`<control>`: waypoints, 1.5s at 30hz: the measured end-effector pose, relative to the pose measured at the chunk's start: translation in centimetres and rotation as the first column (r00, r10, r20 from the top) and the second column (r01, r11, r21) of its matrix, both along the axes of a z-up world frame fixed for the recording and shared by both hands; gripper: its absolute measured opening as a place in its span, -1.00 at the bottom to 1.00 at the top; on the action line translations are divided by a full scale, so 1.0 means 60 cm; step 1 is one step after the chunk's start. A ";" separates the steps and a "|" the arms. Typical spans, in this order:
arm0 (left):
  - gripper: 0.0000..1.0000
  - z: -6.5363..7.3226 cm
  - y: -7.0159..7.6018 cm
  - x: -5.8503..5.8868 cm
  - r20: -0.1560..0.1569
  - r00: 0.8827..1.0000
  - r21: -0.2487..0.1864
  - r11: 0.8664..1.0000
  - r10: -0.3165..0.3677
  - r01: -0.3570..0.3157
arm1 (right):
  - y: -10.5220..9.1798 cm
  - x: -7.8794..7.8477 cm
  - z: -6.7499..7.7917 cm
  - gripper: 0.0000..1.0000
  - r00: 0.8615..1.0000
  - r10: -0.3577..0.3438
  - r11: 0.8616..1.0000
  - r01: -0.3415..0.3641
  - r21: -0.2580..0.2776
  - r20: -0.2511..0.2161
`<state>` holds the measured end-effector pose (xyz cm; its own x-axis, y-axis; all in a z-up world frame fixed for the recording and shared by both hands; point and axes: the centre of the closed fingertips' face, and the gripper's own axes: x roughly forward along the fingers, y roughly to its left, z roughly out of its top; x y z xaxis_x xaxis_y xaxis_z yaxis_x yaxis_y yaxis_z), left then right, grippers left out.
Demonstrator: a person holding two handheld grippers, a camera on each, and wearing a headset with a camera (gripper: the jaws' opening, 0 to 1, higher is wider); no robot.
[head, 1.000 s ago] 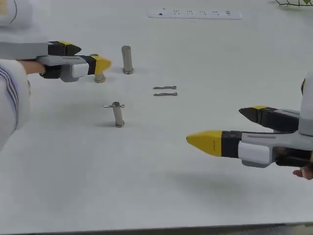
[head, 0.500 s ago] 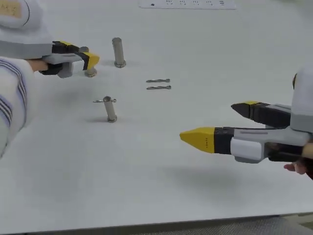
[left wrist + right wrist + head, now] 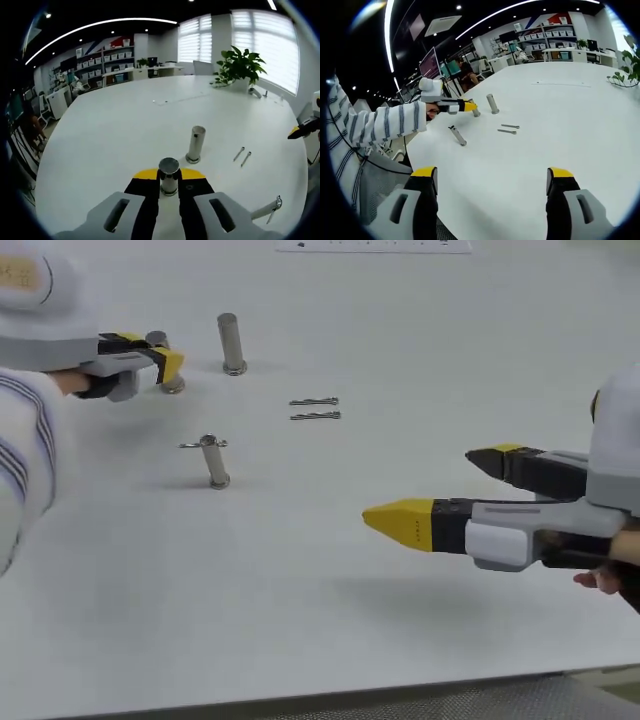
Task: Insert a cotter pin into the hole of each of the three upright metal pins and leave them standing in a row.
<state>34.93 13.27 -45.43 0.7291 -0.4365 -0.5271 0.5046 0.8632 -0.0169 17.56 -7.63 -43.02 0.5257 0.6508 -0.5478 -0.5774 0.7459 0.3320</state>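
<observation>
The held metal pin [image 3: 169,176] stands on its base between the jaws of the left hand-held gripper [image 3: 160,358]. A second ago those jaws were spread, with one tip reaching well past the pin. Since then they have drawn in, and from the left gripper view they look pressed against the pin's sides. I take that to mean the pin is being steadied for its cotter pin. The second of the three insertions is set up rather than done, since nothing shows through this pin yet.

Just beyond that gripper's tips, a little to their right, the bare metal pin [image 3: 230,343] stands upright and untouched. Beside the gripper's body on its right stands the finished metal pin [image 3: 213,462], also upright, with an inserted cotter pin [image 3: 203,444] crossing its head. The two loose cotter pins [image 3: 315,408] lie side by side on the table [image 3: 300,600], further off to the left gripper's right and well apart from it.

The right hand-held gripper [image 3: 417,487] hovers over the table with its jaws wide and nothing in them. It has hardly moved over the last second. The loose cotter pins lie well out ahead of its open tips. My guess is that it has to reach forward, pinch one of them and bring it across to the held pin.
</observation>
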 end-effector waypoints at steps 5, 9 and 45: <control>-0.81 -0.001 0.003 0.000 0.013 1.000 0.037 0.999 -0.026 0.025 | 0.001 0.000 0.000 0.76 1.000 0.002 1.000 -0.002 0.001 0.002; -0.82 0.003 0.017 0.001 0.011 0.999 0.074 0.997 -0.038 0.037 | 0.003 0.000 0.001 0.76 1.000 0.005 1.000 -0.005 0.013 0.003; -0.82 0.228 -0.071 -0.144 0.252 0.881 -0.044 0.904 -0.402 0.425 | -0.002 -0.014 0.020 0.75 0.999 0.023 1.000 -0.023 -0.001 0.043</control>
